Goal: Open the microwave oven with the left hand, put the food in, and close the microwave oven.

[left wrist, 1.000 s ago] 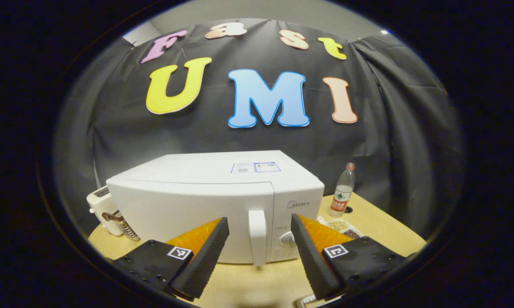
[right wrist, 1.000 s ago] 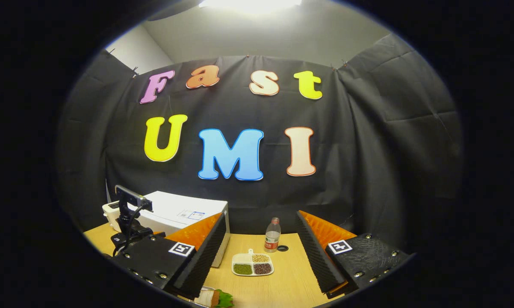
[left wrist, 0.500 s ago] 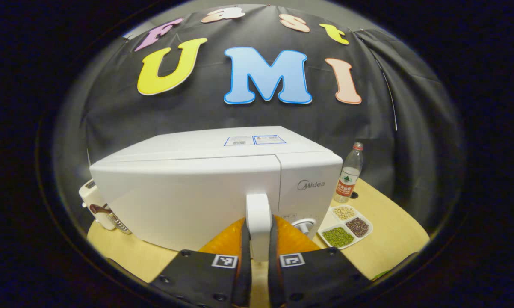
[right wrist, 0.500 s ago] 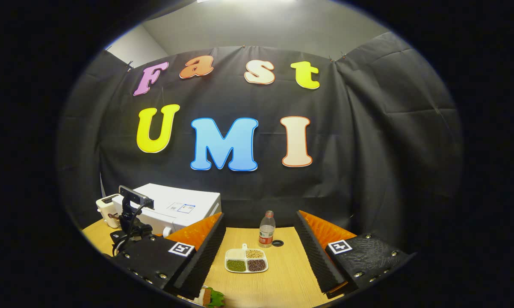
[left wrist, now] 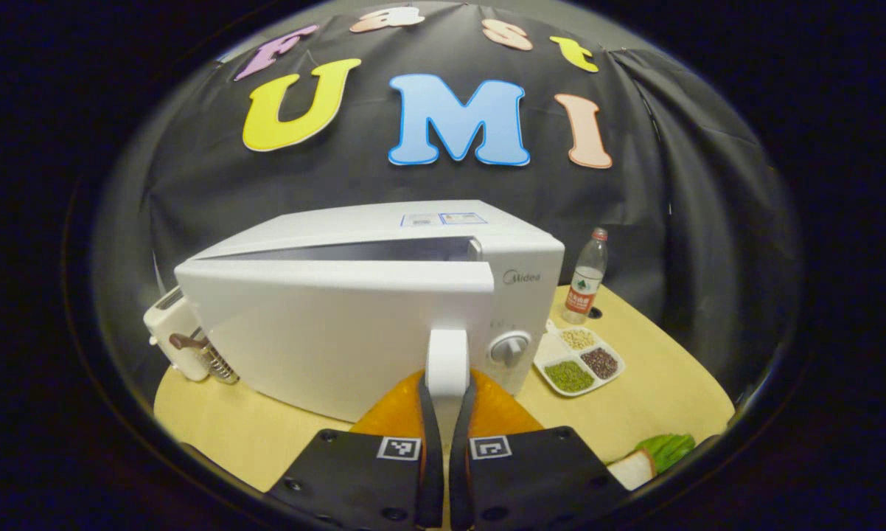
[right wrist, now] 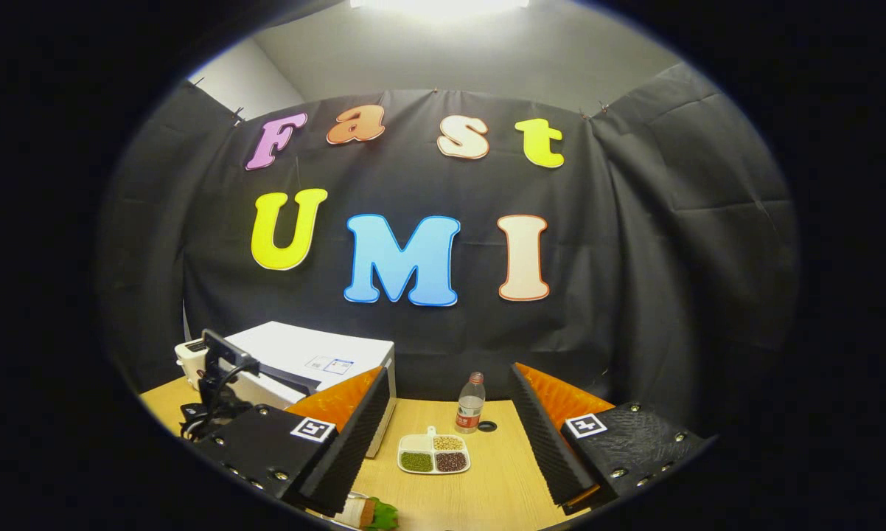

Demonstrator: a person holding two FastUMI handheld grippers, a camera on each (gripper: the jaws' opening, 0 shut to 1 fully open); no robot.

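The door [left wrist: 340,324] of the microwave oven [left wrist: 520,243] is now found ajar: a dark gap is visible along its top edge, where half a second ago the door was seen flush with the casing. The handle [left wrist: 447,361] is clamped between the fingers of the left hand-held gripper [left wrist: 440,413], which a second ago stood spread apart short of it. The opening step is therefore judged to be under way but not complete; the gap is judged too narrow for anything to be passed inside, and a further swing of the door is needed.

The right hand-held gripper [right wrist: 443,442] is held with its fingers wide apart, nothing between them, above the table [right wrist: 487,494].

The food [right wrist: 365,512], a wrapped item with green leaf, is seen lying on the table at the lower edge of the right gripper view, just below that gripper's left finger; in the left gripper view it [left wrist: 653,457] appears at the lower right, well apart from the oven.

The clamped handle and the control knob [left wrist: 509,346] are shown by the left gripper view. The left gripper's camera mount [right wrist: 222,369] is shown from outside by the right gripper view, set against the oven. A divided dish of beans [right wrist: 434,453] and a bottle [right wrist: 471,403] are recorded in both.
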